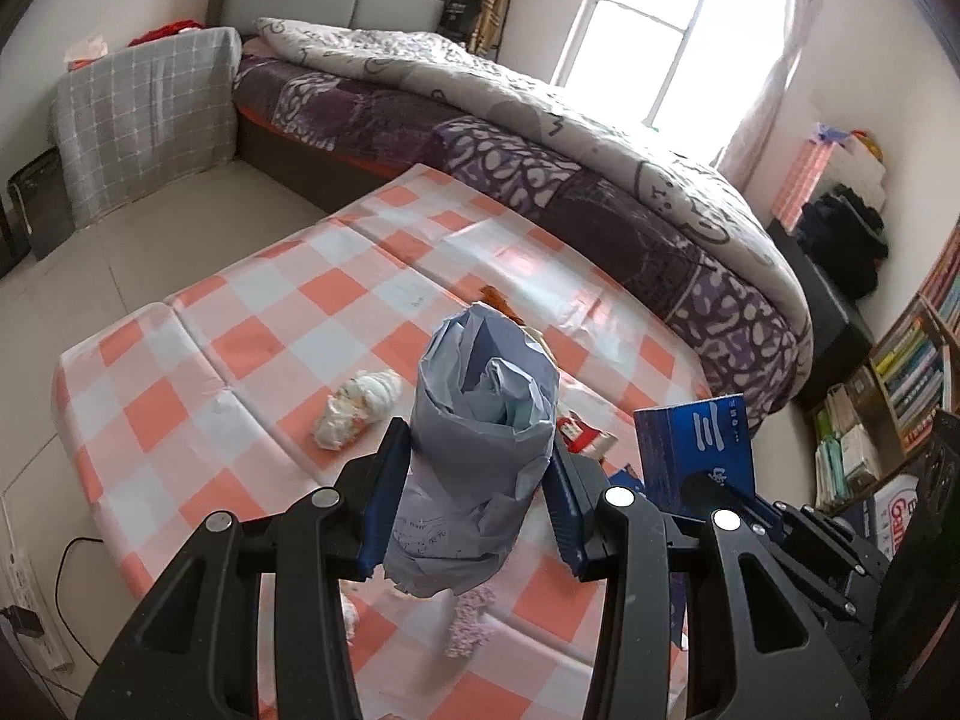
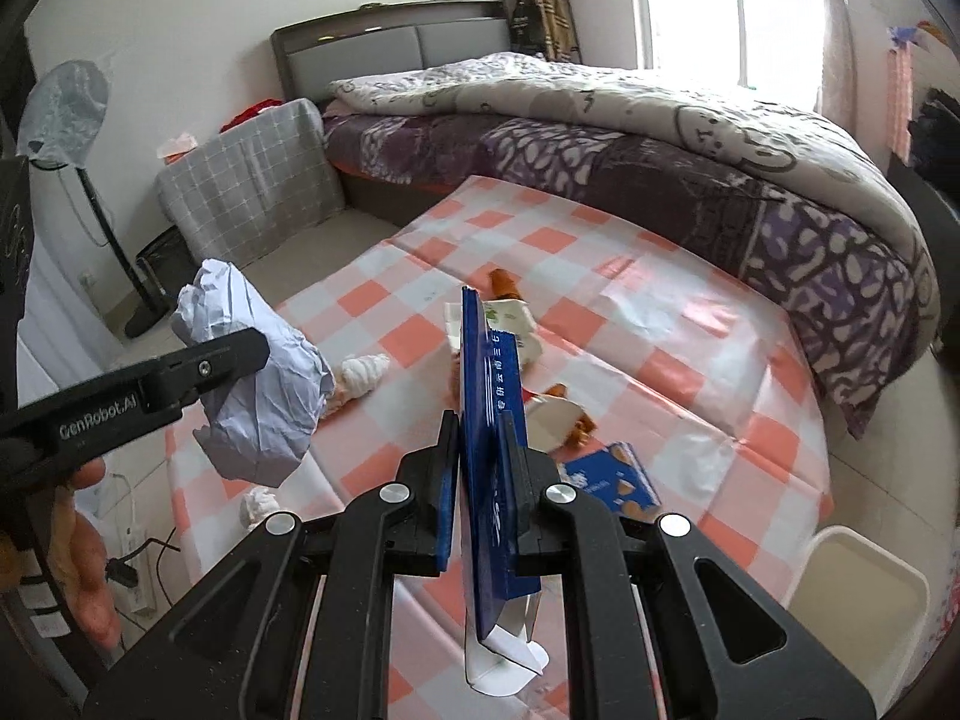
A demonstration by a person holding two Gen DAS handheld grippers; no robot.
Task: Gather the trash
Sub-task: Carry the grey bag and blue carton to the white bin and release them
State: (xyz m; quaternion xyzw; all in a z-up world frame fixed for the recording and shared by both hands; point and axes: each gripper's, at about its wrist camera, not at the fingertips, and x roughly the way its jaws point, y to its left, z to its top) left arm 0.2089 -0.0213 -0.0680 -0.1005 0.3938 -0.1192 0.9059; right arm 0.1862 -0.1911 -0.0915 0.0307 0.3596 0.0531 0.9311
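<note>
Left wrist view: my left gripper [image 1: 477,498] was closed on a crumpled paper roll [image 1: 480,444], its blue pads pressed against the roll's two sides. The roll stood nearly upright between the fingers [image 1: 384,504], held clear above the table [image 1: 252,312], which was covered in an orange-and-white check cloth. On the cloth beyond the roll, towards the table's left edge, lay a white wad [image 1: 357,402]. A red-and-white wrapper [image 1: 579,432] lay just right of the roll, partly hidden by it. A pale lilac scrap [image 1: 471,621] lay on the cloth below the gripper, near the table's near edge. At the right I saw the blue carton [image 1: 696,450] held by the other gripper. A bed [image 1: 540,138] ran along the table's far edge.

Right wrist view: my right gripper [image 2: 483,480] was clamped tight on the flattened blue carton [image 2: 489,420], which stood edge-on between the fingers [image 2: 447,480], its white end flap hanging below them. The left gripper [image 2: 240,354] entered from the left, holding the paper roll [image 2: 258,372] above the table's left edge. On the table [image 2: 690,360] remained the white wad [image 2: 363,372], a white-and-green pack [image 2: 516,324] behind the carton, an orange-brown wrapper [image 2: 564,414], a blue biscuit box [image 2: 612,474] and a small white scrap [image 2: 258,507] near the left edge. A white bin [image 2: 858,588] stood beside the table's near right corner.
</note>
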